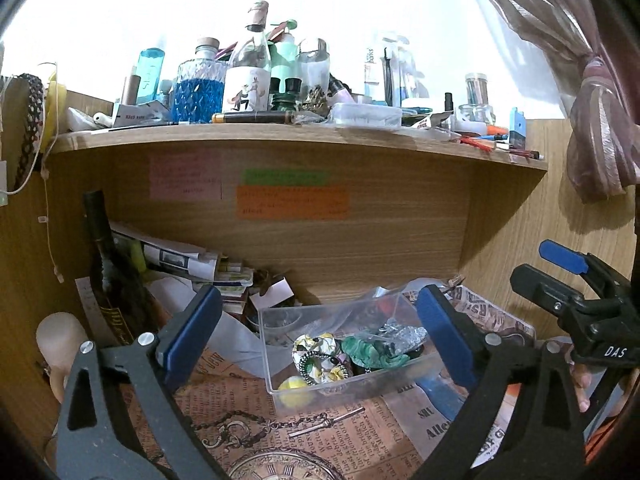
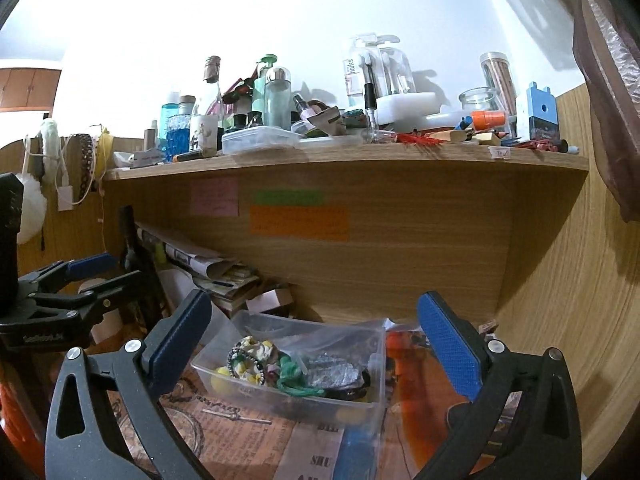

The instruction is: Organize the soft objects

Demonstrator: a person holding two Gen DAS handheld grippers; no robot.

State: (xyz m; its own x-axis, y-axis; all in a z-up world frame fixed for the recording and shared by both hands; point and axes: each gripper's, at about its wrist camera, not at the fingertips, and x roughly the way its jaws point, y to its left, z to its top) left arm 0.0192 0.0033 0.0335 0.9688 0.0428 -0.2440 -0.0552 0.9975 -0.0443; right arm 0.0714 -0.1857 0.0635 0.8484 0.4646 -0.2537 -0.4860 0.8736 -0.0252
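A clear plastic bin (image 1: 280, 394) (image 2: 208, 372) sits on the desk under the shelf. It holds soft hair ties: a floral scrunchie (image 1: 316, 346) (image 2: 254, 350), a green scrunchie (image 1: 370, 352) (image 2: 296, 378), a silver one (image 1: 404, 336) (image 2: 332, 374) and a yellow item (image 1: 294, 386) (image 2: 224, 378). My left gripper (image 1: 320, 332) is open and empty, just in front of the bin. My right gripper (image 2: 316, 336) is open and empty, also facing the bin; it shows at the right edge of the left wrist view (image 1: 572, 280).
A wooden shelf (image 1: 280, 136) (image 2: 340, 156) above carries several bottles and jars. A dark bottle (image 1: 108, 264) and stacked papers (image 1: 180, 260) stand at the back left. Newspaper-print paper (image 1: 320, 432) covers the desk. A wood side panel (image 2: 560, 300) closes the right.
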